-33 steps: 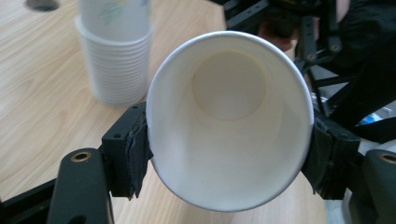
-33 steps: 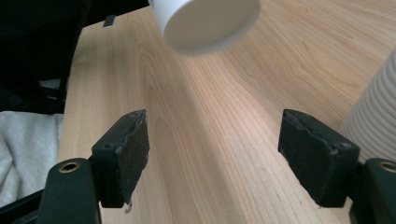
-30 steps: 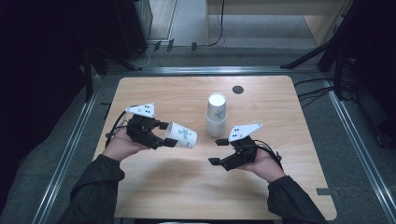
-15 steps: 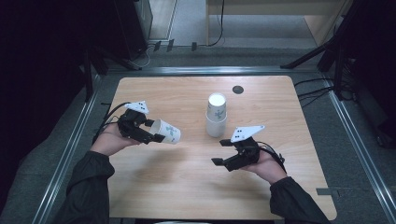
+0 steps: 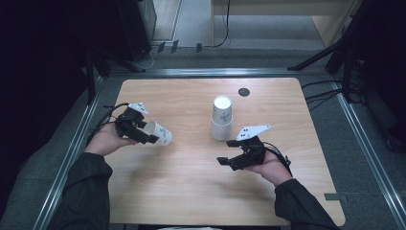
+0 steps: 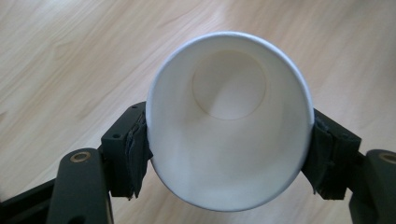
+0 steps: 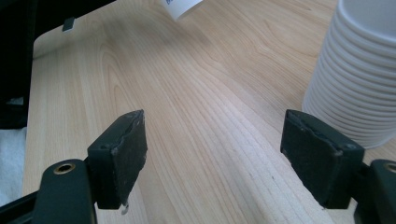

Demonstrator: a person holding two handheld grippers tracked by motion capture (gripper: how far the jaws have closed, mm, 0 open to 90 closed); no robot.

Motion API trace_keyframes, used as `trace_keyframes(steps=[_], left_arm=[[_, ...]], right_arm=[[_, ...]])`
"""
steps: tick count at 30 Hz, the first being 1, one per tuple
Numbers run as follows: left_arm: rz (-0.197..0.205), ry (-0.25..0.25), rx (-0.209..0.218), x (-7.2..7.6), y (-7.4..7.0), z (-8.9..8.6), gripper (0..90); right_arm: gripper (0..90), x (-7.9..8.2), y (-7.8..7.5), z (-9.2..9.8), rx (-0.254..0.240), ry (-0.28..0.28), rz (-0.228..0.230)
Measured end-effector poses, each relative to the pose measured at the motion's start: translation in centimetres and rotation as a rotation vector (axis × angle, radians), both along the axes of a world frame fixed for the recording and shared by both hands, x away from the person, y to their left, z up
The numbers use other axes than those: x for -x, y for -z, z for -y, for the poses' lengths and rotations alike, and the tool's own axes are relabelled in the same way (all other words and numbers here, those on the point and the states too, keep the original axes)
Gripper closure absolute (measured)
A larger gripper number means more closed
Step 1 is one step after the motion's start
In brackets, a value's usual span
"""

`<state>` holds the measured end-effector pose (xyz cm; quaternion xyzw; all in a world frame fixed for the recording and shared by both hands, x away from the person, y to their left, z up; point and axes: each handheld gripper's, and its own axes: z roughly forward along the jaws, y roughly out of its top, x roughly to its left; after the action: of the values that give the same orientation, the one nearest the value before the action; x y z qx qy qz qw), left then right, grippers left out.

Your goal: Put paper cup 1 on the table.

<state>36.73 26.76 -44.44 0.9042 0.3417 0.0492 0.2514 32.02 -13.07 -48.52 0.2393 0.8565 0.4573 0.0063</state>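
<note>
My left gripper [image 5: 151, 136] is shut on a white paper cup [image 5: 159, 133] with a pale green print, held tilted on its side over the left part of the wooden table [image 5: 191, 191]. In the left gripper view both pads squeeze the cup [image 6: 229, 126] just below its rim, its open mouth facing the camera. A stack of upside-down white cups [image 5: 221, 118] stands near the table's middle. My right gripper [image 5: 227, 160] hovers open just in front of that stack, with nothing between its jaws; the stack [image 7: 359, 70] sits at the upper right of the right gripper view.
A small dark round disc [image 5: 243, 91] lies on the table behind the stack. Metal rails [image 5: 67, 158] run along the table's left and right sides. Bare wood stretches between both hands and along the front edge.
My left hand has carried the cup leftward and a little down, away from the stack. The right hand has stayed where it was.
</note>
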Motion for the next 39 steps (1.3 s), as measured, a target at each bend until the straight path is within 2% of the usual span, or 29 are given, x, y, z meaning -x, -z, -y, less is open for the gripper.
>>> trace_keyframes(steps=[1, 2, 3, 4, 5, 6, 7, 8, 9, 10, 13, 16, 19, 21, 26, 29, 33, 39], left_arm=[[-0.003, -0.009, -0.016, -0.3, 0.0, -0.1, 27.2], [-0.025, -0.014, -0.031, -1.0, -0.2, -0.3, 27.2], [-0.025, -0.014, -0.031, -1.0, -0.2, -0.3, 27.1], [-0.029, -0.014, -0.057, -1.3, -0.4, -0.3, 27.1], [-0.039, -0.012, -0.104, -2.0, -0.8, -0.2, 27.1], [-0.039, -0.012, -0.104, -2.0, -0.8, -0.2, 27.1], [-0.047, -0.014, -0.139, -2.6, -1.4, -0.2, 27.1], [-0.047, -0.014, -0.139, -2.6, -1.4, -0.2, 27.0], [-0.052, -0.023, -0.176, -3.2, -1.8, -0.1, 27.0], [-0.052, -0.023, -0.176, -3.2, -1.8, -0.1, 26.9], [-0.075, -0.046, -0.232, -4.1, -2.0, -0.1, 26.8], [-0.090, -0.046, -0.290, -4.8, -1.6, 0.0, 26.8], [-0.099, -0.047, -0.305, -5.2, -1.3, 0.0, 26.8], [-0.101, -0.041, -0.334, -5.4, -0.6, 0.2, 26.4], [-0.112, -0.038, -0.338, -5.5, -0.1, 0.5, 25.6], [-0.107, -0.023, -0.366, -5.6, 0.4, 0.7, 25.4], [-0.110, -0.031, -0.352, -5.6, 0.6, 0.7, 25.1], [-0.123, -0.041, -0.365, -5.7, 1.0, 0.6, 24.1]], right_arm=[[23.3, 0.0, 0.0, 0.0, 0.000, 0.000, 0.000], [23.3, 0.1, 0.0, 0.2, 0.007, 0.008, -0.001], [23.3, 0.1, 0.0, 0.2, 0.007, 0.008, -0.001], [23.5, 0.1, 0.0, 0.4, 0.013, 0.012, 0.000], [23.6, 0.2, -0.1, 0.5, 0.010, 0.018, 0.001], [23.6, 0.2, -0.1, 0.5, 0.010, 0.018, 0.001], [23.7, 0.3, -0.2, 0.7, 0.005, 0.029, 0.002], [23.7, 0.3, -0.2, 0.7, 0.005, 0.029, 0.002], [23.7, 0.5, -0.3, 0.8, 0.007, 0.034, 0.007], [23.7, 0.6, -0.3, 0.9, 0.010, 0.037, 0.008], [23.7, 0.8, -0.3, 1.0, 0.012, 0.039, 0.009], [23.7, 0.8, -0.3, 1.3, 0.007, 0.046, 0.008], [23.7, 0.8, -0.3, 1.5, 0.007, 0.050, 0.006], [23.7, 0.7, -0.3, 1.6, 0.005, 0.054, 0.009], [23.7, 0.7, -0.3, 1.5, 0.003, 0.055, 0.001], [23.7, 0.7, -0.2, 1.2, 0.007, 0.049, -0.002], [23.7, 0.7, -0.2, 1.1, 0.009, 0.043, -0.002], [23.7, 0.6, -0.2, 1.1, 0.007, 0.044, -0.004]])
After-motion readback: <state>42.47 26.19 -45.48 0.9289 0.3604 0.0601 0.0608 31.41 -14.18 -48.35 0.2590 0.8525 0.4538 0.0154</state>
